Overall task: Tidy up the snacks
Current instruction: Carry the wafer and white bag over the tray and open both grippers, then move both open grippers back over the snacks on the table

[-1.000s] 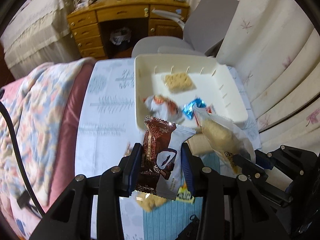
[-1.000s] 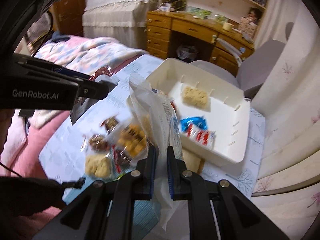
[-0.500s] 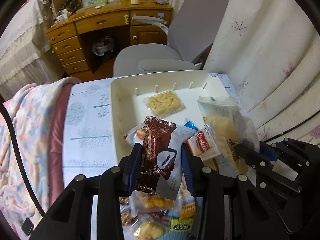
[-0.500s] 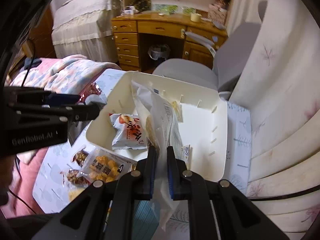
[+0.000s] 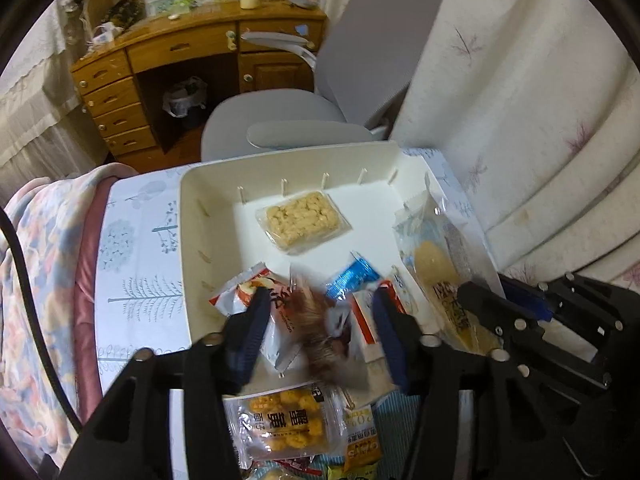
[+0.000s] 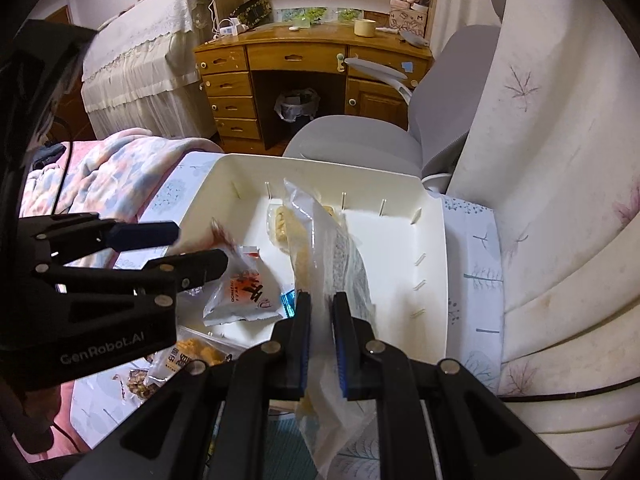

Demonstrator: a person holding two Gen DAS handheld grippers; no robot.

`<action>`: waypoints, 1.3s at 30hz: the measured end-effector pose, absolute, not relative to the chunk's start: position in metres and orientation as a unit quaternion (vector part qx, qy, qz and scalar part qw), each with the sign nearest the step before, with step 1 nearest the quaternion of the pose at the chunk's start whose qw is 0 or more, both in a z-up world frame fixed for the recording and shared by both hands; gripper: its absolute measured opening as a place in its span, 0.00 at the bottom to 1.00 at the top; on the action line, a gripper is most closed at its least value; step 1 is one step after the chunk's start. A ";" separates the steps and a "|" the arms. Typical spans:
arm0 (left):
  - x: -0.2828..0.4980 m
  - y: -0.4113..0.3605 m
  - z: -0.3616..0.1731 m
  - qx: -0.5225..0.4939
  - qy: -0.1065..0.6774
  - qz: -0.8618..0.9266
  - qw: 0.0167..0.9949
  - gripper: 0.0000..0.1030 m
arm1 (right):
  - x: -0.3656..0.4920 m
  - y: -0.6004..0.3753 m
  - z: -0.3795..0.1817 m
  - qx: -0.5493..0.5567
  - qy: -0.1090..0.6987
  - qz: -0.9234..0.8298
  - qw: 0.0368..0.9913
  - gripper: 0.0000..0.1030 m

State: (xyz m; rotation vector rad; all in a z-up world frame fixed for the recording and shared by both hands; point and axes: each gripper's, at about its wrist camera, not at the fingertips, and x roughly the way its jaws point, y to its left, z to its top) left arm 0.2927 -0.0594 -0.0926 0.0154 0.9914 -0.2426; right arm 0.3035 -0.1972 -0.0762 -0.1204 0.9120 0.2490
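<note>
The clear cracker bag stood upright in the right gripper's closed jaws, over the white bin — the left gripper gaped, brown packet loose between.

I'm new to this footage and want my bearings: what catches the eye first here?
The white tray in the middle, with a pale rice-crisp bar lying toward its far wall. Over the tray's near edge, a blurred brown packet sits between the wide-apart jaws of the left gripper. At the tray's right side, the right gripper pinches a clear bag of yellowish snack, held upright.
</note>
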 end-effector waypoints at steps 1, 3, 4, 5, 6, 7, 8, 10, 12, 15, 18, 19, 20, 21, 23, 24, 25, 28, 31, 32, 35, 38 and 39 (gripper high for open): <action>0.292 -0.059 -0.092 0.005 0.473 -0.113 0.874 0.61 | 0.303 -0.198 -0.076 -0.055 0.440 0.120 0.888 0.13; 0.289 -0.056 -0.090 -0.001 0.472 -0.104 0.876 0.69 | 0.301 -0.201 -0.075 -0.049 0.441 0.117 0.889 0.22; 0.287 -0.055 -0.087 -0.002 0.469 -0.101 0.877 0.69 | 0.300 -0.203 -0.074 -0.045 0.441 0.116 0.889 0.27; 0.285 -0.054 -0.085 -0.002 0.468 -0.097 0.878 0.69 | 0.299 -0.206 -0.072 -0.038 0.440 0.116 0.890 0.35; 0.282 -0.053 -0.084 -0.001 0.467 -0.093 0.879 0.69 | 0.297 -0.208 -0.071 -0.034 0.439 0.117 0.890 0.41; 0.279 -0.052 -0.082 0.000 0.466 -0.088 0.880 0.70 | 0.294 -0.211 -0.068 -0.028 0.436 0.116 0.892 0.41; 0.277 -0.052 -0.080 0.000 0.466 -0.083 0.881 0.70 | 0.291 -0.212 -0.067 -0.026 0.435 0.115 0.893 0.42; 0.269 -0.050 -0.076 -0.002 0.465 -0.069 0.882 0.70 | 0.285 -0.217 -0.064 -0.022 0.434 0.115 0.893 0.41; 0.258 -0.046 -0.072 -0.009 0.462 -0.056 0.885 0.70 | 0.282 -0.222 -0.062 -0.014 0.434 0.118 0.893 0.41; 0.242 -0.043 -0.068 -0.020 0.458 -0.043 0.888 0.70 | 0.274 -0.228 -0.059 -0.003 0.436 0.122 0.891 0.41; 0.224 -0.040 -0.065 -0.024 0.456 -0.028 0.889 0.70 | 0.263 -0.234 -0.057 0.003 0.437 0.130 0.890 0.41; 0.218 -0.040 -0.065 -0.025 0.456 -0.022 0.889 0.70 | 0.261 -0.237 -0.056 0.008 0.439 0.134 0.888 0.42; 0.213 -0.040 -0.065 -0.027 0.456 -0.017 0.889 0.70 | 0.259 -0.239 -0.056 0.012 0.441 0.137 0.887 0.42; 0.206 -0.039 -0.065 -0.031 0.457 -0.011 0.889 0.70 | 0.256 -0.241 -0.056 0.019 0.445 0.142 0.884 0.42; 0.193 -0.035 -0.066 -0.045 0.459 0.000 0.887 0.73 | 0.250 -0.244 -0.057 0.031 0.453 0.148 0.879 0.42; 0.188 -0.032 -0.066 -0.052 0.459 0.004 0.887 0.74 | 0.248 -0.246 -0.058 0.035 0.457 0.151 0.876 0.42; 0.183 -0.030 -0.066 -0.057 0.458 0.009 0.887 0.75 | 0.245 -0.247 -0.060 0.038 0.460 0.154 0.874 0.42; 0.168 -0.022 -0.067 -0.069 0.459 0.029 0.886 0.76 | 0.237 -0.252 -0.066 0.045 0.466 0.166 0.868 0.42; 0.155 -0.015 -0.068 -0.074 0.464 0.048 0.881 0.77 | 0.230 -0.257 -0.075 0.068 0.479 0.180 0.857 0.42; 0.151 -0.012 -0.069 -0.077 0.465 0.054 0.880 0.77 | 0.229 -0.258 -0.078 0.073 0.483 0.182 0.853 0.42; 0.136 -0.003 -0.072 -0.090 0.469 0.066 0.876 0.77 | 0.226 -0.261 -0.087 0.092 0.499 0.189 0.841 0.42; 0.126 0.002 -0.075 -0.090 0.473 0.077 0.873 0.77 | 0.224 -0.263 -0.096 0.114 0.514 0.191 0.828 0.42; 0.123 0.005 -0.076 -0.090 0.474 0.079 0.872 0.77 | 0.224 -0.263 -0.100 0.121 0.520 0.190 0.824 0.42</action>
